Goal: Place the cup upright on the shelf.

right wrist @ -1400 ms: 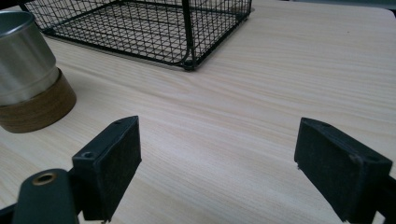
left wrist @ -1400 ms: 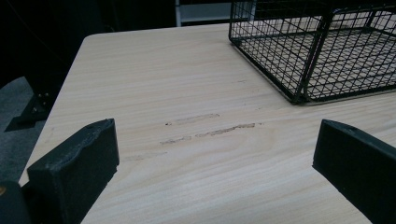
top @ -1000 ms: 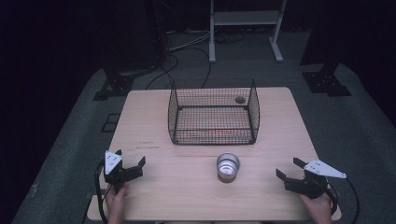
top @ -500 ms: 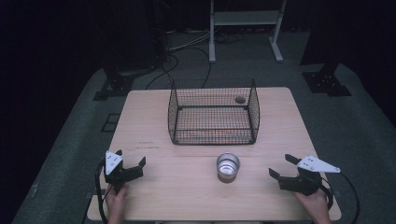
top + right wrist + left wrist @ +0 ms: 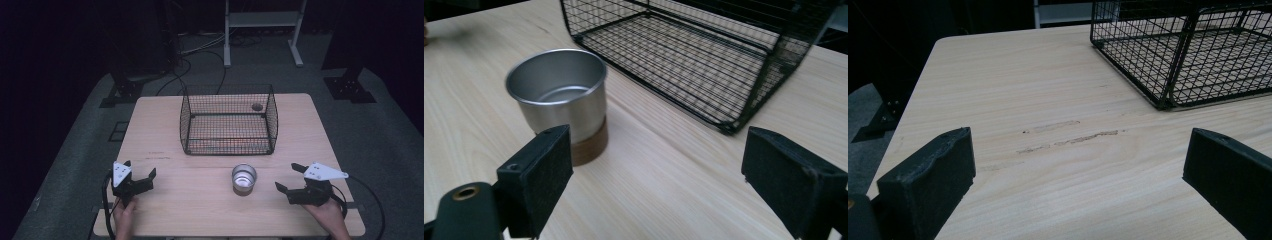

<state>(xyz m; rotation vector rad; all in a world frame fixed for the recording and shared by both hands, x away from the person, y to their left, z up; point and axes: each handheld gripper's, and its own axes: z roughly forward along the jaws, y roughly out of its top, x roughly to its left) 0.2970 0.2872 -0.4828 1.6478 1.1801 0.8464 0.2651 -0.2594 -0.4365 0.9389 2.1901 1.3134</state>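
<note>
Steel with a brown wooden band at its foot, the cup [image 5: 244, 177] stands upright and empty on the pale wood counter [image 5: 165, 130], just in front of the black wire basket [image 5: 227, 120], near the middle of the basket's front wall. That spot leaves it free on all sides, so a claw can come at it from either flank, and by my reading the open-topped basket behind it is where it is meant to go. A small dark round thing [image 5: 257, 106] lies inside the basket at its far right corner; what it is I cannot tell. The right claw [image 5: 289, 178] sits in front of the basket and off to the right of the cup, turned toward it; its jaws have just been opening and now stand well apart with nothing between them, touching neither cup nor basket. In the right gripper view the cup [image 5: 559, 97] shows beyond the left jaw, not yet between the two. The left claw [image 5: 142, 172] rests in front of the basket's left corner, well apart from the cup, its jaws spread wide and empty over bare, lightly scuffed wood, apparently waiting.
</note>
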